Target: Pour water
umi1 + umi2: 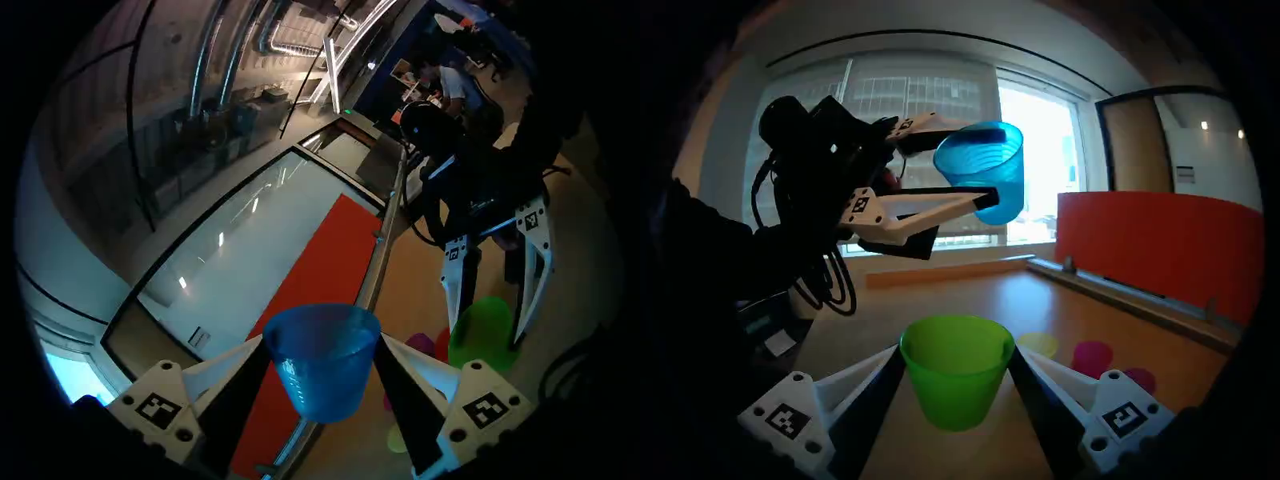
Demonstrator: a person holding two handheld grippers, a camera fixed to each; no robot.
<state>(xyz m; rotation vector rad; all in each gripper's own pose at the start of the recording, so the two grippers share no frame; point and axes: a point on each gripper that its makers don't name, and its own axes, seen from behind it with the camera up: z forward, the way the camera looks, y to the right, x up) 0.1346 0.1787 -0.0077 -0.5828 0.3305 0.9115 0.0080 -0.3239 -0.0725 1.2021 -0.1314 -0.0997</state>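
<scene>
A translucent blue cup [322, 364] sits between the fingers of my left gripper [322, 352], which is shut on it. In the right gripper view this blue cup [984, 170] hangs high above the table in the left gripper [980, 172], tipped slightly, up and just right of the green cup. My right gripper [958, 356] is shut on an upright green cup [958, 370] low over the wooden table [1024, 300]. In the left gripper view the right gripper [486, 336] holds the green cup [490, 316] off to the right. I cannot tell whether either cup holds water.
A yellow cup [1038, 344] and two pink cups [1092, 356] [1140, 378] stand on the table behind the green cup. An orange-red partition [1160, 240] with a metal rail lines the table's right edge. A dark-sleeved arm [712, 264] and cables are on the left.
</scene>
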